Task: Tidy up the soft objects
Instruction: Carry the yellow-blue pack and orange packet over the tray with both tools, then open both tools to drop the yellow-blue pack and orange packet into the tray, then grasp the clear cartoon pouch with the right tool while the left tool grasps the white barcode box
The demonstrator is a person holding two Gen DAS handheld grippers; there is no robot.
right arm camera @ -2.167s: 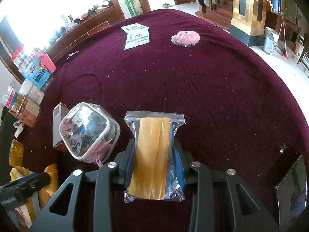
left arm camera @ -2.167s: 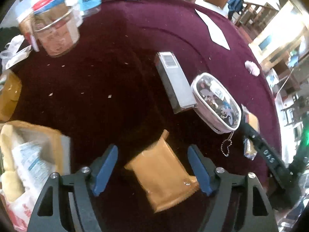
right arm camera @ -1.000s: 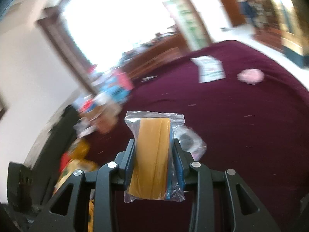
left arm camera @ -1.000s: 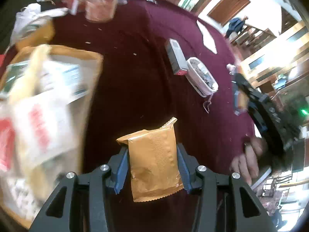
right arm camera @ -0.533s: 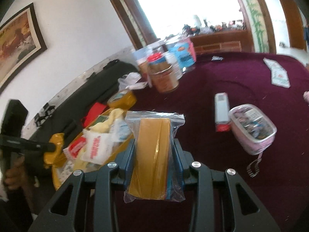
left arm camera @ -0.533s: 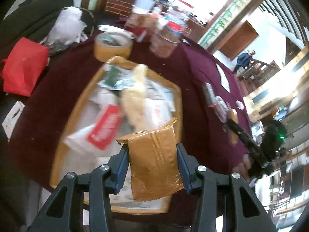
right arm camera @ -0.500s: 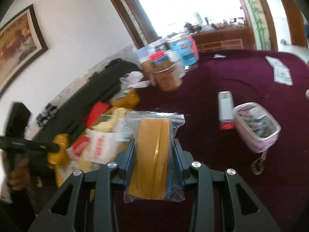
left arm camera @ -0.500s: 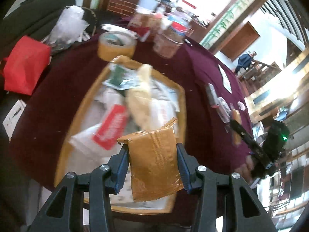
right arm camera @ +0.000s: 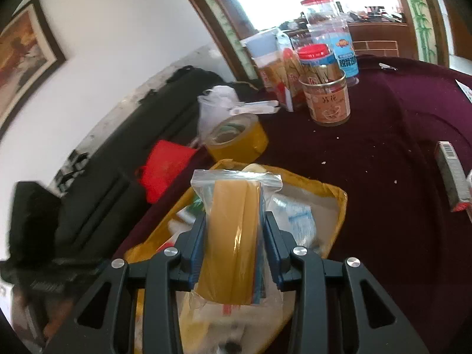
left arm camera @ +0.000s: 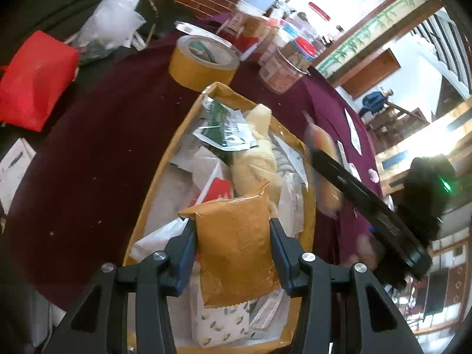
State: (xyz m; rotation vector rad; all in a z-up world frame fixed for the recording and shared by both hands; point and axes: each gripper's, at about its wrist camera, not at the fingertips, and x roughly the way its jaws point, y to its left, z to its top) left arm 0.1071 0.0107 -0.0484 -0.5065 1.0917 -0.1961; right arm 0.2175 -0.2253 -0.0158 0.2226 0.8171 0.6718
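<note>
My left gripper (left arm camera: 233,230) is shut on an orange foil packet (left arm camera: 236,244) and holds it above the near end of a yellow tray (left arm camera: 165,165) full of soft packets, wrappers and a pale yellow cloth (left arm camera: 259,153). My right gripper (right arm camera: 233,230) is shut on a clear zip bag with a yellow pad (right arm camera: 233,236) and holds it over the same tray (right arm camera: 339,203). In the left wrist view the right gripper's black body (left arm camera: 368,206) reaches in from the right with its bag over the tray's right rim.
A roll of yellow tape (left arm camera: 200,62) (right arm camera: 236,138) stands beyond the tray. Jars and bottles (right arm camera: 324,94) crowd the back of the maroon table. A red pouch (left arm camera: 35,79) lies at the left edge. A grey box (right arm camera: 451,174) lies at the right.
Both grippers have moved closer over the tray, still holding their items. The right gripper now reaches above the tray's right rim in the left wrist view.
</note>
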